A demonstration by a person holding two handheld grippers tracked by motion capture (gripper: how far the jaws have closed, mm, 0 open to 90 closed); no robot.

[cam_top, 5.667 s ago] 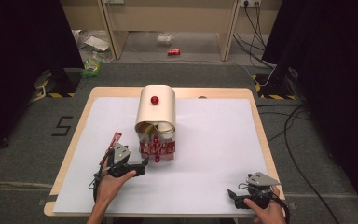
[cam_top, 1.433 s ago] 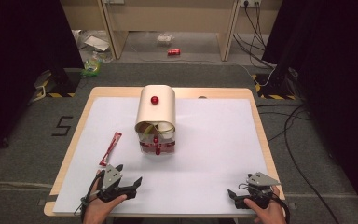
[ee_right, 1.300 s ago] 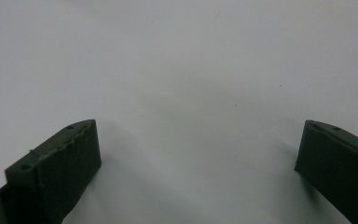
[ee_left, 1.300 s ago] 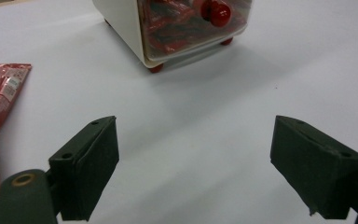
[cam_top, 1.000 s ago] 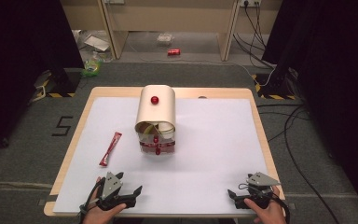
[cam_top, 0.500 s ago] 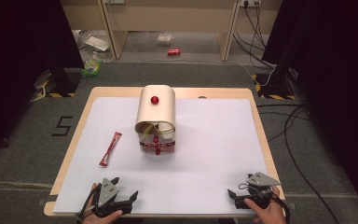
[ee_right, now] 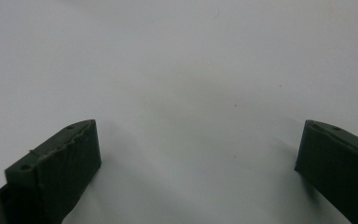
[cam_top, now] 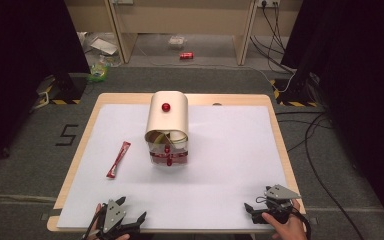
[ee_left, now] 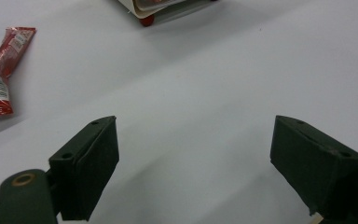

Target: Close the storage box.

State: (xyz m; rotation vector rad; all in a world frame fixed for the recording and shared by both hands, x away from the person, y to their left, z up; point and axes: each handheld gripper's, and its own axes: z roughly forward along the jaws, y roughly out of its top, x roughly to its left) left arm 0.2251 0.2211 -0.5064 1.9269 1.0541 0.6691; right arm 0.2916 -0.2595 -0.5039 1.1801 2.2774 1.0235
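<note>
The thing in hand is the slim red foil snack sachet (cam_top: pixel 118 159), lying flat and free on the white sheet of the wood-edged worktop (cam_top: pixel 230 150). Taking as landmark the cream, round-topped bread-bin-style container with the red knob (cam_top: pixel 166 129), the sachet sits just off that container's left side, a little nearer the person, apart from it and not touching. Its long axis runs slantwise: the far end leans toward the container, the near end points toward the worktop's left front corner.

The left hand-held gripper (cam_top: pixel 125 223) rests at the front edge, on the same side of the container as the sachet; its black jaws stand wide apart with nothing between them. In the left gripper view the sachet (ee_left: pixel 2 70) lies ahead and off to the left of the jaw line, while the container's red-trimmed front (ee_left: pixel 163 9) is ahead near the top.

The right hand-held gripper (cam_top: pixel 254 210) sits at the front edge on the container's far right side, well apart from the sachet, jaws likewise spread and empty over bare white sheet.

My judgement: the left one is clearly nearer, and a pick would ask it to go forward and leftward, turning so its jaws close across the sachet's narrow width rather than along its length.
</note>
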